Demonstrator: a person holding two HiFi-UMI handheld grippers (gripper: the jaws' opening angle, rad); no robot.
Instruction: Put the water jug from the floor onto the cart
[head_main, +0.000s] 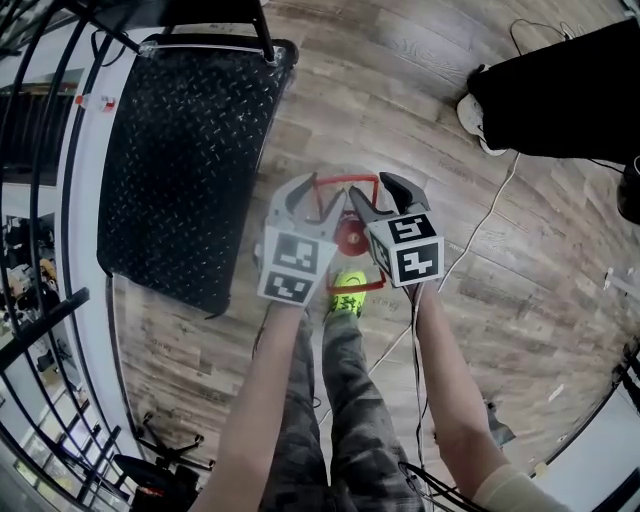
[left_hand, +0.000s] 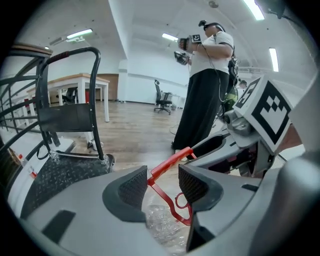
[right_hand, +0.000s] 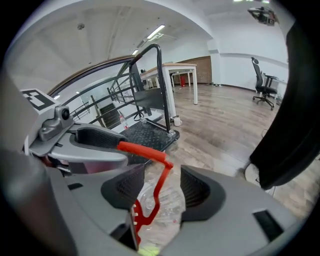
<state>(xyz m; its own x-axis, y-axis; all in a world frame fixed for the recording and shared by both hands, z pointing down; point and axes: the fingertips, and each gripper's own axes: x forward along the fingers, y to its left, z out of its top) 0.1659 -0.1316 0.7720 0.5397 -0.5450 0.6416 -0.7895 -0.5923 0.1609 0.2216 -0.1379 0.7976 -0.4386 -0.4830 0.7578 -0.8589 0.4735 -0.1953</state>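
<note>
The clear water jug (head_main: 350, 237) with a red cap stands on the wood floor right of the cart (head_main: 190, 160), a black diamond-plate platform. Its red carry handle (head_main: 345, 180) arches over it. My left gripper (head_main: 312, 200) is at the handle's left end. In the left gripper view the handle (left_hand: 170, 162) passes between the open pads (left_hand: 135, 187) with gaps on both sides, and the jug (left_hand: 160, 222) lies below. My right gripper (head_main: 385, 198) is at the right end. Its open jaws straddle the handle's strut (right_hand: 159, 185) without pressing, above the jug (right_hand: 170, 200).
A person in black (head_main: 560, 90) stands at the upper right. White cables (head_main: 480, 225) run across the floor. The cart's push bar (left_hand: 70, 55) rises at its far end. A dark railing (head_main: 40, 200) lines the left. My neon shoe (head_main: 348, 295) is beside the jug.
</note>
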